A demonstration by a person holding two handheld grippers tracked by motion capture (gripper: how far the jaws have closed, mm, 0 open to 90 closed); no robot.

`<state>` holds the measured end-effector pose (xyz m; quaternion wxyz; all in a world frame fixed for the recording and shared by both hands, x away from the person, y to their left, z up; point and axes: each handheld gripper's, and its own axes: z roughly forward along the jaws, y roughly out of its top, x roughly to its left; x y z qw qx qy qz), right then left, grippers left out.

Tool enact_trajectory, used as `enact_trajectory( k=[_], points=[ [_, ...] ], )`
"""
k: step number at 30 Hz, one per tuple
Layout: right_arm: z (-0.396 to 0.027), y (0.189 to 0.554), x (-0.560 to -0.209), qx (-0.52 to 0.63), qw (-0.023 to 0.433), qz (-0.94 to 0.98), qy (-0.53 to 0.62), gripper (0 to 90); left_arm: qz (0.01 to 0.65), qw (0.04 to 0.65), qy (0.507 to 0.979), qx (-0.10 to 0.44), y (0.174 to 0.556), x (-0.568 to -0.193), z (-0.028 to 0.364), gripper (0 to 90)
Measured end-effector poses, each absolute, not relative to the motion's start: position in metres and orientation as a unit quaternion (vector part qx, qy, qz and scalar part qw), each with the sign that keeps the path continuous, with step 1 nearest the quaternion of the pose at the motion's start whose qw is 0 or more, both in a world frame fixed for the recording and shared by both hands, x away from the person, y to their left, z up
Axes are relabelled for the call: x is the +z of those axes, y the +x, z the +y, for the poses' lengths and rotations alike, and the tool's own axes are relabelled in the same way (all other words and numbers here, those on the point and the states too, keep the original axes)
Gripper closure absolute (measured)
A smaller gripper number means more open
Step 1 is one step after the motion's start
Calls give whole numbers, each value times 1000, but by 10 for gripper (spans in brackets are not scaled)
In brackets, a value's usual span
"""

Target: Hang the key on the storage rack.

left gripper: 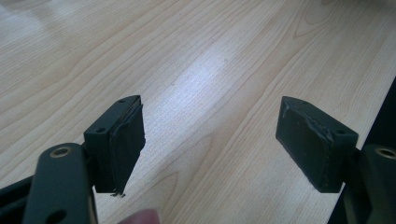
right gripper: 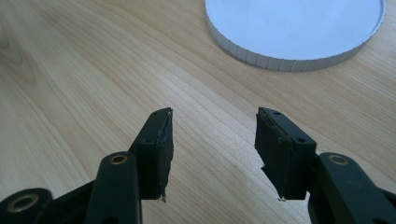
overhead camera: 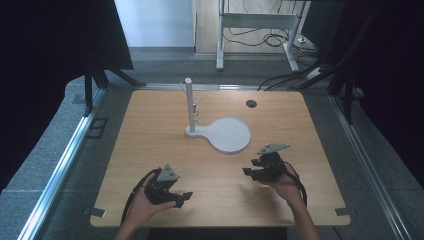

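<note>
A white stand (overhead camera: 220, 131) rests mid-table: a round flat base with a thin upright post (overhead camera: 189, 102) at its left end. The base's ribbed rim (right gripper: 289, 59) lies just ahead of my right gripper (right gripper: 212, 140), which is open and empty. In the high view the right gripper (overhead camera: 252, 172) is held low, right of centre, pointing left. My left gripper (overhead camera: 185, 197) sits near the front edge at the left, pointing right. In its own view the left gripper (left gripper: 210, 140) is open wide over bare wood, with nothing between its pads.
The wooden table (overhead camera: 150, 150) has a dark round grommet hole (overhead camera: 251, 103) at the back right. Beyond the table are a metal desk frame (overhead camera: 260, 30) and floor cables (overhead camera: 280, 80). Dark curtains hang at both sides.
</note>
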<state>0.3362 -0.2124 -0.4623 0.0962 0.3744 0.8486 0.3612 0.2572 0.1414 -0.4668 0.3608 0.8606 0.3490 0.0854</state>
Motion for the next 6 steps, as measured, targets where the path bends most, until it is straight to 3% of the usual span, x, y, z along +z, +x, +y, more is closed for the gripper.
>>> enact_trajectory(
  k=[6],
  points=[
    [-216,331,-469,353,107,846,384,406,351,364,858,87,258,-466,145,242]
  ],
)
